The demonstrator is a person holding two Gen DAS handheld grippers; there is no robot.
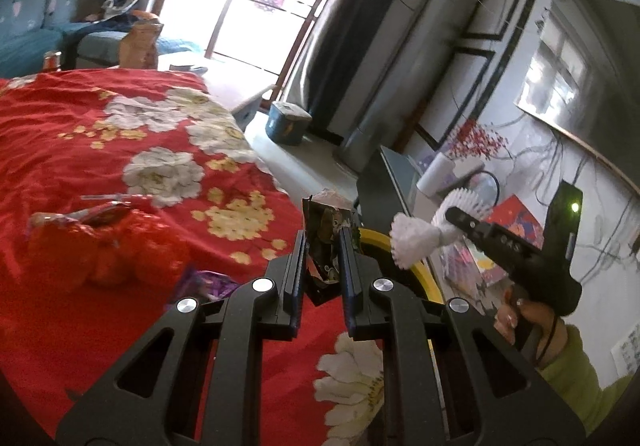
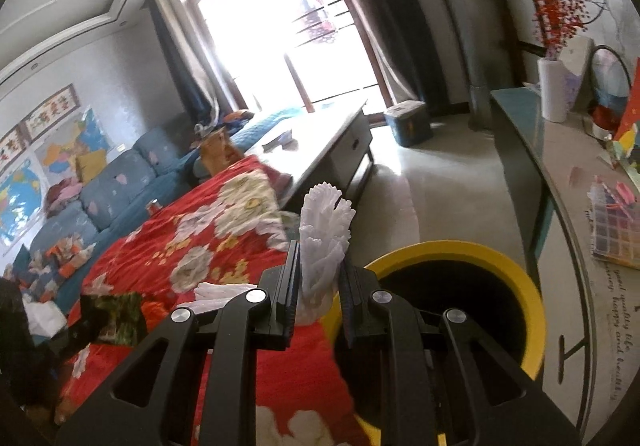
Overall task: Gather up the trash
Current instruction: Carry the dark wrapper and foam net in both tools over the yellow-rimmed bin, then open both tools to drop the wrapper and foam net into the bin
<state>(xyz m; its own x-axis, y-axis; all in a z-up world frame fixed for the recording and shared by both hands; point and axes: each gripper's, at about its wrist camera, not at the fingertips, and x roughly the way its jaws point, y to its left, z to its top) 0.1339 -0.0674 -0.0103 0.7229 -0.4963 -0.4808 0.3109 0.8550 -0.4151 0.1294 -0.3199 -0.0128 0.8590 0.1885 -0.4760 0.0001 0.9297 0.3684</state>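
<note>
White pleated paper cup liners (image 2: 324, 242) sit clamped in your right gripper (image 2: 320, 286) beside the lower-right yellow-rimmed bin (image 2: 520, 278), ready to drop; your left gripper (image 1: 324, 258) pinches a dark snack wrapper (image 1: 326, 230).

Bin (image 2: 516, 286) right of cloth-covered table (image 2: 208, 246).

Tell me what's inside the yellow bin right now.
Nothing identifiable: the yellow bin shows only a dark interior, its bottom in shadow and partly hidden by the right gripper, which holds white pleated paper beside the rim.

light: daylight through blown-out window (image 2: 280, 25), upper centre | edges: fisheye bending, dark corners | blur: soft at lower left
</note>
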